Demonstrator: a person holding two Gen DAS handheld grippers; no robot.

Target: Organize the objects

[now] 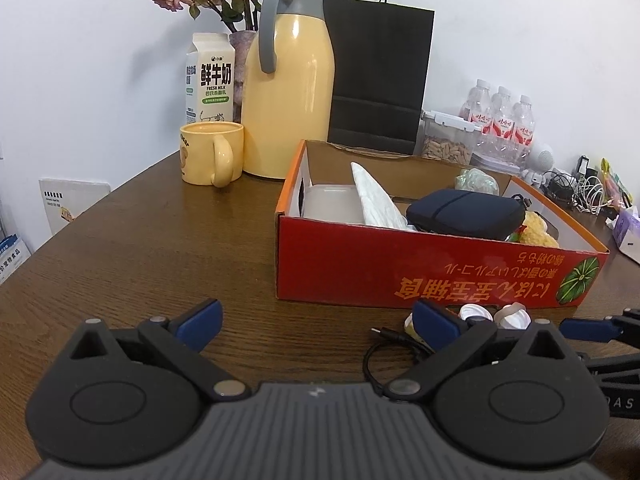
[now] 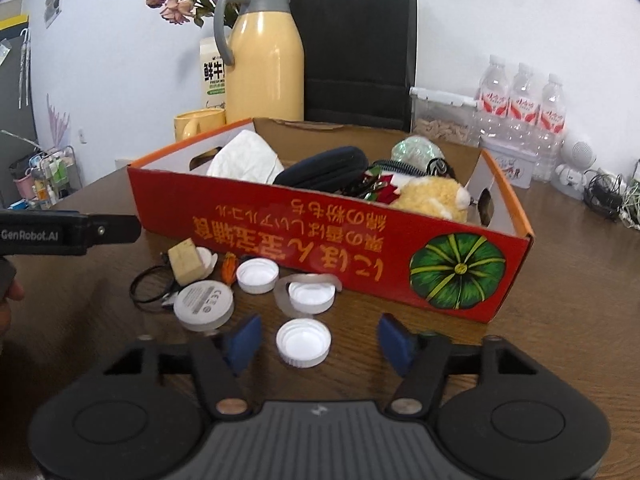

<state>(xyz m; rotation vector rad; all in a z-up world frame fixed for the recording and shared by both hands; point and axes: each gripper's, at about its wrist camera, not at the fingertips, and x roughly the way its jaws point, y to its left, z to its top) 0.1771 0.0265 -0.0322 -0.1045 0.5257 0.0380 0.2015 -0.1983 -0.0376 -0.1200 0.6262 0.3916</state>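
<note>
A red cardboard box (image 2: 360,240) (image 1: 400,264) on the brown table holds a dark pouch (image 2: 320,170), white tissue (image 2: 246,160), a yellow plush toy (image 2: 432,196) and other items. In front of it lie three white bottle caps (image 2: 304,342) (image 2: 258,276) (image 2: 312,296), a round white disc (image 2: 204,304), a tan block (image 2: 185,260), an orange bit (image 2: 228,268) and a black cable (image 2: 150,288). My right gripper (image 2: 320,340) is open, with the nearest cap between its fingers. My left gripper (image 1: 320,320) is open and empty over bare table, left of the small items (image 1: 476,314).
Behind the box stand a yellow thermos (image 1: 288,92), yellow mug (image 1: 212,152), milk carton (image 1: 210,76), black paper bag (image 1: 376,76), flowers, a snack container (image 2: 444,120) and water bottles (image 2: 524,100). Cables (image 2: 608,196) and a white figure lie at far right.
</note>
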